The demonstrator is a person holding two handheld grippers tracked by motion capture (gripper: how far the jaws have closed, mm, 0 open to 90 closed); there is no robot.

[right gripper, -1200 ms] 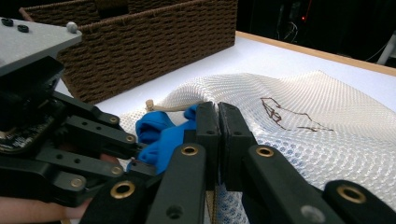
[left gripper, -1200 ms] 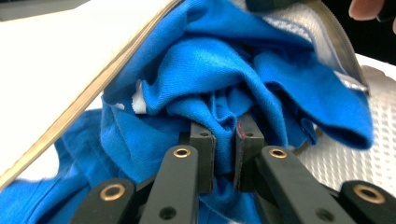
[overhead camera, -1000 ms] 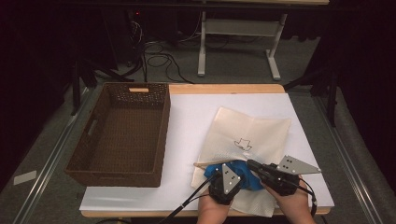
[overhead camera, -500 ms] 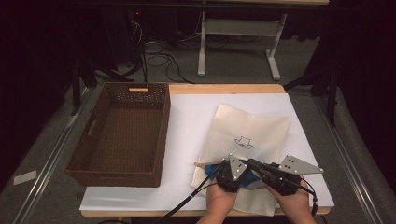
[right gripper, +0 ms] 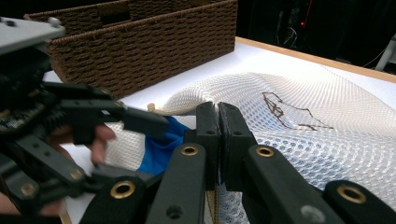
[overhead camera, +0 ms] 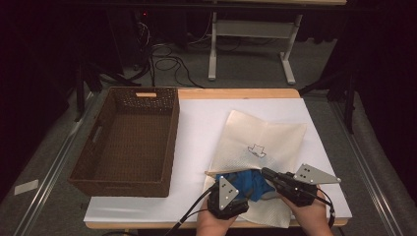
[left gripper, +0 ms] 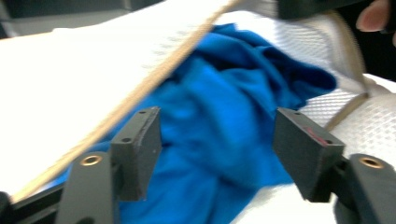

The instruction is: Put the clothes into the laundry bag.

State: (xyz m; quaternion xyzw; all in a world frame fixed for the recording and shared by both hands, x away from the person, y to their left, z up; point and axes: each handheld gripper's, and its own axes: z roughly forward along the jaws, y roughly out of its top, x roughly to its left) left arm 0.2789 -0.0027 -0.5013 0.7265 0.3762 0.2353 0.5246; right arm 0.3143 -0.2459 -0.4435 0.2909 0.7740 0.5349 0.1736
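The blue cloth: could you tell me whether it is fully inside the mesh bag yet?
Not fully. The blue cloth bunches at the mesh bag mouth, partly uncovered between the left gripper jaws.

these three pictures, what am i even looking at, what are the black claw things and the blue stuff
A person sits at a white-covered table holding a hand-operated gripper in each hand. The high view looks down from above; the other two come from cameras riding on each gripper.

On the table sit an empty brown woven basket and a white mesh laundry bag with a crumpled blue cloth at its mouth.

The left gripper has its black fingers open on either side of the blue cloth. The right gripper is shut, seemingly pinching the bag's tan-trimmed edge, though the contact is hidden.
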